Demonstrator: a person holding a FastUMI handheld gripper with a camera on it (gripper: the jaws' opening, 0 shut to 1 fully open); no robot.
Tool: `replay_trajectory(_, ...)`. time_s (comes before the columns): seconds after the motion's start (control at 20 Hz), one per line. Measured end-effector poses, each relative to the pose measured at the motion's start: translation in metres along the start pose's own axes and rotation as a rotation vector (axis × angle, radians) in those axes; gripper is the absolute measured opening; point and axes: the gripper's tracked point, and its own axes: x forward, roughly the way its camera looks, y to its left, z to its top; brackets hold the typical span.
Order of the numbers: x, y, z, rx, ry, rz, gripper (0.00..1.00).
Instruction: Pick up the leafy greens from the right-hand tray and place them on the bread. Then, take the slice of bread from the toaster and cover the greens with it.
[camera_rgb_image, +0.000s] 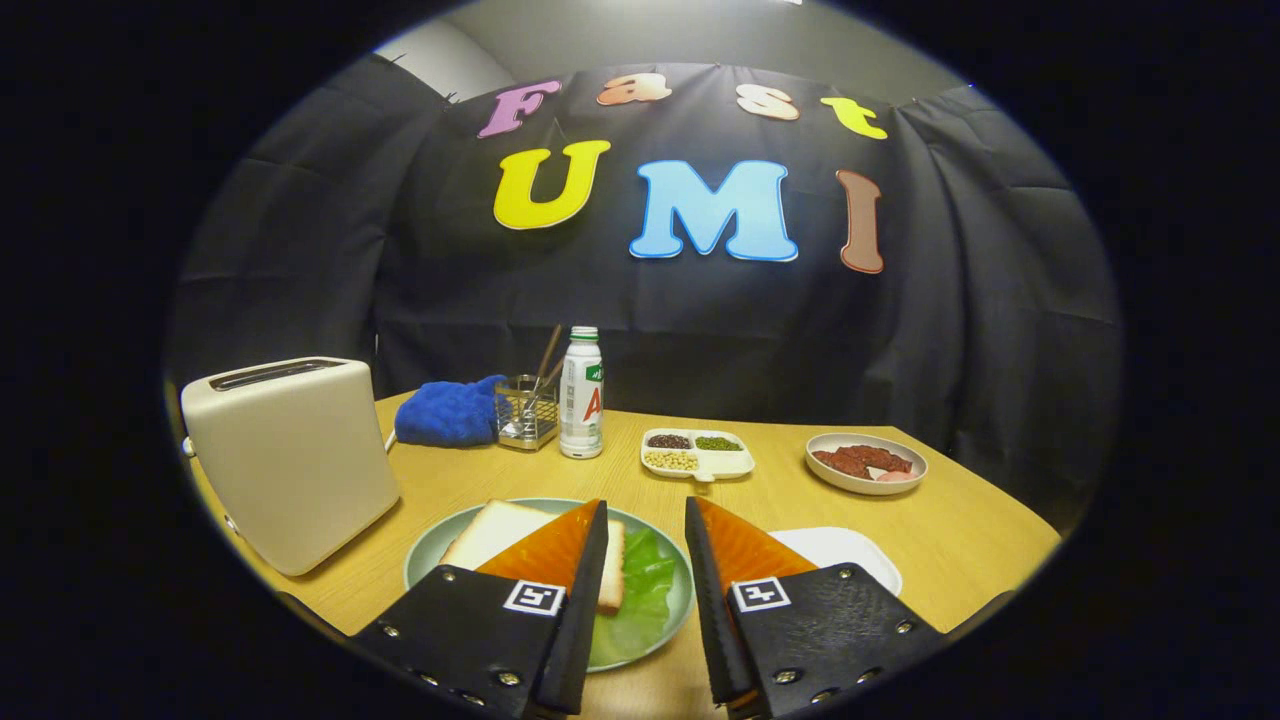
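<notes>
I find the hand-held gripper (646, 525) held level above the near counter (960, 530), fingers parted and empty. Between and under them sits a green plate (425, 560) carrying the bread (495, 530), with the leafy greens (640, 590) beside it. The toaster (290, 460) stands left; a white tray (840, 548) lies right.

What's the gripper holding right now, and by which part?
Nothing. The gripper is open, its fingers apart with an empty gap. The leafy greens lie below them on the green plate, beside the bread.
</notes>
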Motion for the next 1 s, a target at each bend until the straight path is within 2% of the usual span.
replay_trajectory(0.4, -0.032, -0.097, 0.035, -0.076, -0.128, -0.112, 0.46)
replay_trajectory(0.85, -0.043, -0.176, 0.023, 0.047, -0.095, -0.001, 0.44)
replay_trajectory(1.0, -0.044, -0.220, 0.020, 0.031, -0.115, -0.033, 0.44)
